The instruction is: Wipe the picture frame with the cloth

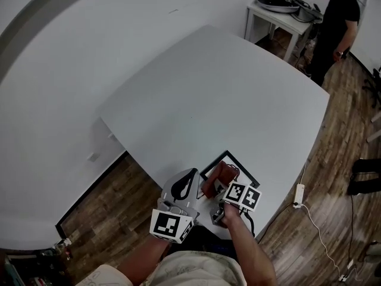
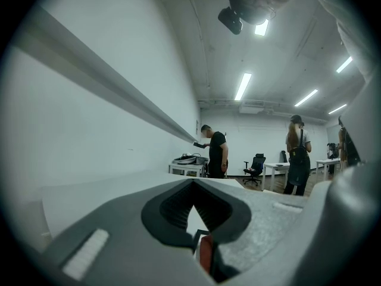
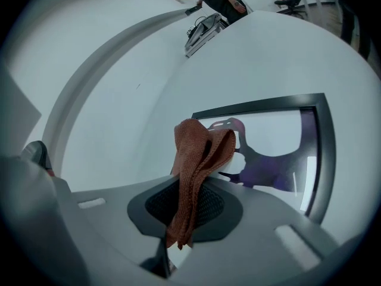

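Jaws of right gripper (image 3: 181,237) pinch cloth (image 3: 196,159) by picture frame (image 3: 256,105); left gripper (image 2: 193,243) — closed.

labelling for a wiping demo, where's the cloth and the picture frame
cloth (image 3: 193,159), right gripper view, on its folded middle
picture frame (image 3: 256,107), right gripper view, on its black top edge

Large white square table (image 1: 226,88), dark wood plank floor (image 1: 333,219), white power strip with trailing cable (image 1: 299,193), small white side table (image 1: 268,18) bearing a grey round dish (image 1: 277,3), person in black clothes (image 1: 336,22) just beside it, black office chair (image 2: 256,163), long ceiling strip lights (image 2: 243,86)
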`<state>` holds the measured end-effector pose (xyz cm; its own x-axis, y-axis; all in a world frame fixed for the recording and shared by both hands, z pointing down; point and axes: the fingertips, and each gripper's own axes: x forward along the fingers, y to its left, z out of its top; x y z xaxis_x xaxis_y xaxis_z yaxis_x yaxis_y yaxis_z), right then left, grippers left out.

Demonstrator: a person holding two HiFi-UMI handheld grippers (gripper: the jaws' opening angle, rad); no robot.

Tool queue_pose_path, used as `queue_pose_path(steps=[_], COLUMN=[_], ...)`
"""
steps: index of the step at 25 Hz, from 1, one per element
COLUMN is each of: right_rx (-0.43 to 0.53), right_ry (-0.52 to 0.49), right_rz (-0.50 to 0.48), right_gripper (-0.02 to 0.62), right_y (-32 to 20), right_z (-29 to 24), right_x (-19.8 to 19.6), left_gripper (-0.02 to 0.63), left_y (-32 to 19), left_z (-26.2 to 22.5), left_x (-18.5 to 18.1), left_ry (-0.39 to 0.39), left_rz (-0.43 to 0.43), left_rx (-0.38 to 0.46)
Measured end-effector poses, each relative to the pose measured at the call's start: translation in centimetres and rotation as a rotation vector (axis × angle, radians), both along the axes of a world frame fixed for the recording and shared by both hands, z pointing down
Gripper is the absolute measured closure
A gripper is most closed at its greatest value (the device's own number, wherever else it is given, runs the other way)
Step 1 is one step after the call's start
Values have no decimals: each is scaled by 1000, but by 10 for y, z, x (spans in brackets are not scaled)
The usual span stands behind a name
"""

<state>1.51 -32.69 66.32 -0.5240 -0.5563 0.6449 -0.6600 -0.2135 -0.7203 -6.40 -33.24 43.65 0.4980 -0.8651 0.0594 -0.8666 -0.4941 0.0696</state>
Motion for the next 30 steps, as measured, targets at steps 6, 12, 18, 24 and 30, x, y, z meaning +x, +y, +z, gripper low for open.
queue_pose_path(steps=[6,12,18,24,30], right_rx=[-15,-40,-63,-72,-66], right_ry=[28,35,28,3,23], right_rz=[22,72,141,210,206], right_gripper=[535,535,535,535,535], right_y=[22,38,59,76,85], right_z=[0,1,2,-2,-1], right_x=[25,59,89,115,120], left_gripper=[605,604,604,604,604], left_y=[1,-1,2,3,4], left_z=[1,-1,-1,-1,-1], left_x=[18,28,32,37,39], left_ry=[12,11,9,14,21], left_rz=[40,52,57,69,71], left_rx=[5,6,6,2,1])
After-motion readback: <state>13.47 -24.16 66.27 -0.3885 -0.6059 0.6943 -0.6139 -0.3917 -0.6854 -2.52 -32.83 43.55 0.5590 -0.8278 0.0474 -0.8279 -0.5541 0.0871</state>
